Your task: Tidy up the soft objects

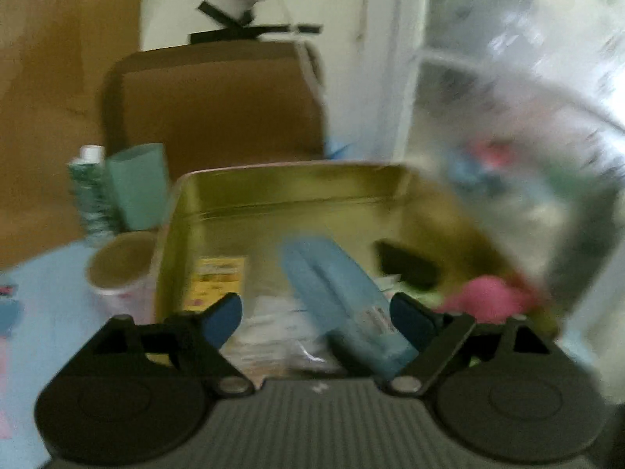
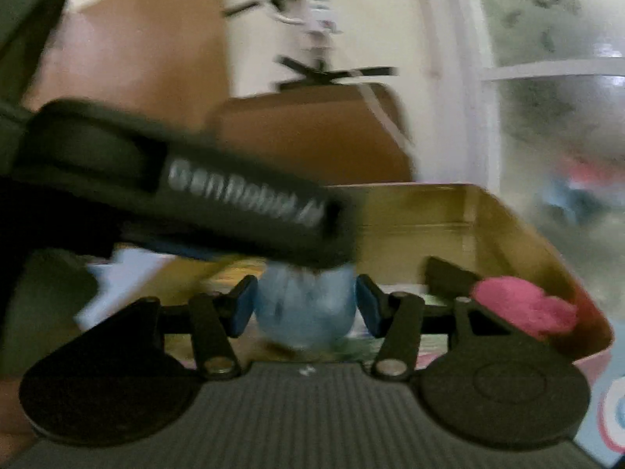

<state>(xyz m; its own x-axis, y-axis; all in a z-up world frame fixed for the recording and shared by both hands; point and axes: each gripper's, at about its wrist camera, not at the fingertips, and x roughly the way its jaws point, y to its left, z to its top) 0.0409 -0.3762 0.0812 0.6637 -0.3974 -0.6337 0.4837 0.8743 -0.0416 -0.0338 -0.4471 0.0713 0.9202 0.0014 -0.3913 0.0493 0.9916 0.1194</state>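
The right gripper (image 2: pixel 305 306) is bracketing the light-blue soft item (image 2: pixel 306 314), pads just beside it; grip cannot be told. It is lying in the gold tin (image 2: pixel 508 226), long axis running away from the right gripper. The left gripper (image 1: pixel 316 318), jaws apart and empty, is crossing above, reading "GenRobot.ai".

Motion blur smears the window (image 1: pixel 527 78); the left hand-held gripper (image 2: pixel 187 199) hides the tin's (image 2: pixel 468 211) left side and the blue object's (image 2: pixel 308 312) top.
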